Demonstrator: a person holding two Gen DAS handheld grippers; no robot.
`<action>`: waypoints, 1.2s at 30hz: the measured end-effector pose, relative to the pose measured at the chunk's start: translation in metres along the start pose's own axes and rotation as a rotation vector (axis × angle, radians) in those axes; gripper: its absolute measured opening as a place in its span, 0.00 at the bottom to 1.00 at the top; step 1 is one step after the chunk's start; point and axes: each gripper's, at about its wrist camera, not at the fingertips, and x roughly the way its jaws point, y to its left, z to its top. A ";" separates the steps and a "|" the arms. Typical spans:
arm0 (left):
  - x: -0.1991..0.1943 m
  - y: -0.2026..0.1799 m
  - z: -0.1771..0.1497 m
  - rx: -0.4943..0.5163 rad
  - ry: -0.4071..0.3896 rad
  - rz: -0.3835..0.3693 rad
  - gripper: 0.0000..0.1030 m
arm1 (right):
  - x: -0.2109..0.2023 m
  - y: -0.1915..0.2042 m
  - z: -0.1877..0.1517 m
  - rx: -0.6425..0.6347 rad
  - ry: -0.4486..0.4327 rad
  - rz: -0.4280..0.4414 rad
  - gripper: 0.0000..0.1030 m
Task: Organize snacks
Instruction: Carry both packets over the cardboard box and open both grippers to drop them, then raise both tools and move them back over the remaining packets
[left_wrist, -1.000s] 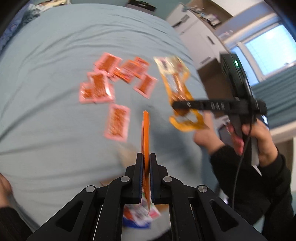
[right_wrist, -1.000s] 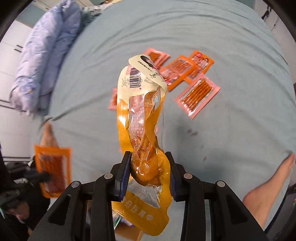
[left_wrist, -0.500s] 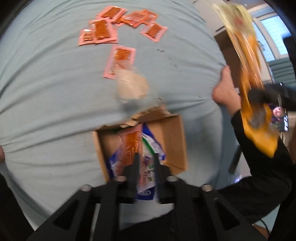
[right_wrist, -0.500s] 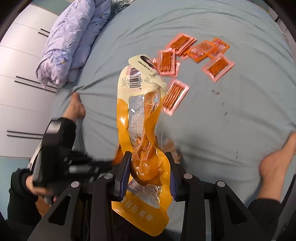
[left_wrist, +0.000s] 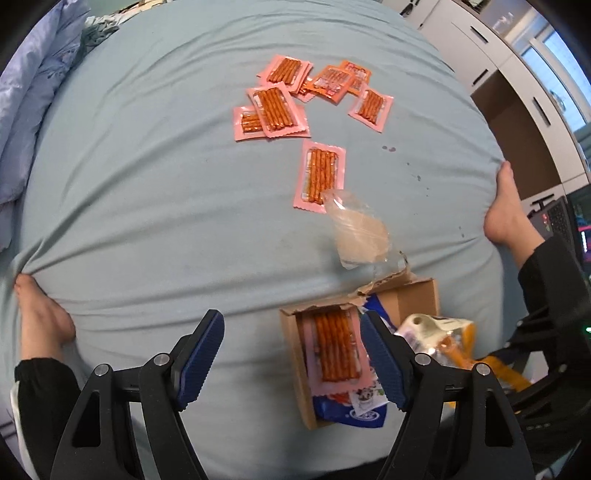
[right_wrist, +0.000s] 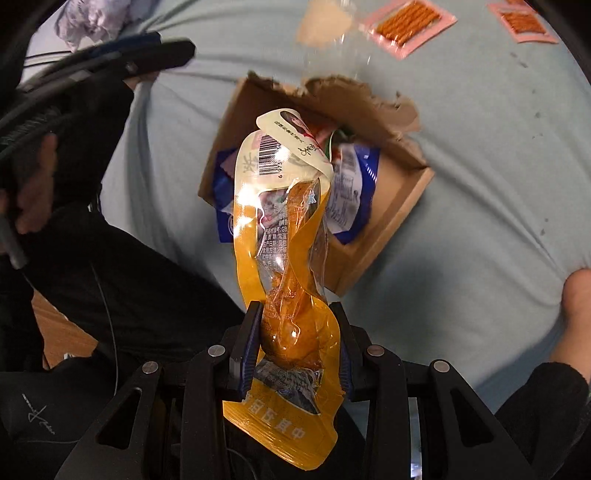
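Observation:
A torn cardboard box (left_wrist: 421, 295) lies on the blue bedsheet. A pink packet of orange sticks (left_wrist: 334, 349) lies in it on top of a blue-and-white bag (left_wrist: 351, 415). My left gripper (left_wrist: 291, 354) is open and empty, just above the box's left side. My right gripper (right_wrist: 295, 332) is shut on a yellow chicken-leg pouch (right_wrist: 286, 236) and holds it upright over the box (right_wrist: 399, 206). The pouch also shows in the left wrist view (left_wrist: 439, 339) at the box's right edge. Several pink stick packets (left_wrist: 275, 110) lie further up the bed.
A clear plastic bag (left_wrist: 356, 232) lies just beyond the box, over one pink packet (left_wrist: 319, 173). The person's bare feet (left_wrist: 506, 206) press the sheet at both sides. A lilac duvet (left_wrist: 22, 103) lies at far left. White cupboards stand beyond the bed at right.
My left gripper has opened and let the pink stick packet go; it now lies in the box. My right gripper has carried the yellow pouch down over the box.

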 end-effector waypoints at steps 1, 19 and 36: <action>0.000 -0.003 0.002 0.013 -0.007 0.007 0.74 | 0.001 -0.001 0.004 0.010 0.003 0.001 0.34; -0.023 0.003 0.010 0.023 -0.090 0.026 0.75 | -0.095 -0.037 -0.004 0.136 -0.442 -0.243 0.69; -0.032 0.043 0.045 -0.063 -0.143 0.062 0.75 | -0.120 -0.057 0.010 0.278 -0.425 -0.376 0.69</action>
